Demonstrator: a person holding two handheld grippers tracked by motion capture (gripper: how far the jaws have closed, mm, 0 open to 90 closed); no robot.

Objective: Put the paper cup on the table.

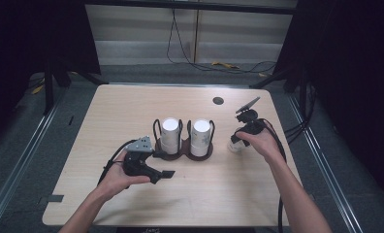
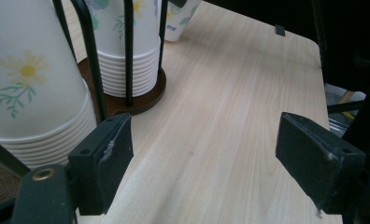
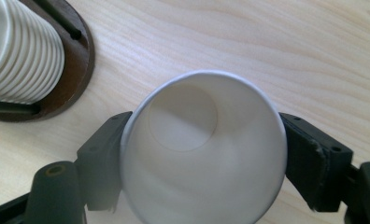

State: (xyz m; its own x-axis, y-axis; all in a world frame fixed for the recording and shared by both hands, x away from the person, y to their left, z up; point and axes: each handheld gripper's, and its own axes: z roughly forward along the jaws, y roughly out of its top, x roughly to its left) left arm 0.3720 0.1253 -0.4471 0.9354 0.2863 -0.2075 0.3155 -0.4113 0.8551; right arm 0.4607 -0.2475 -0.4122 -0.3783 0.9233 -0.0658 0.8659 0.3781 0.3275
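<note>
High view shows your right gripper [image 1: 236,143] at the right of the centre, set over a single paper cup [image 1: 235,147] that stands upright on the wooden table [image 1: 132,104], just beside the cup holder [image 1: 183,153] with its two stacks. Right gripper view looks down into this cup [image 3: 204,149]; it sits between the jaws, but I cannot tell if the pads press it. Your left gripper [image 1: 167,174] waits at the lower left, jaws wide and empty. I judge one cup is taken out and placed; letting go and drawing back are left.
</note>
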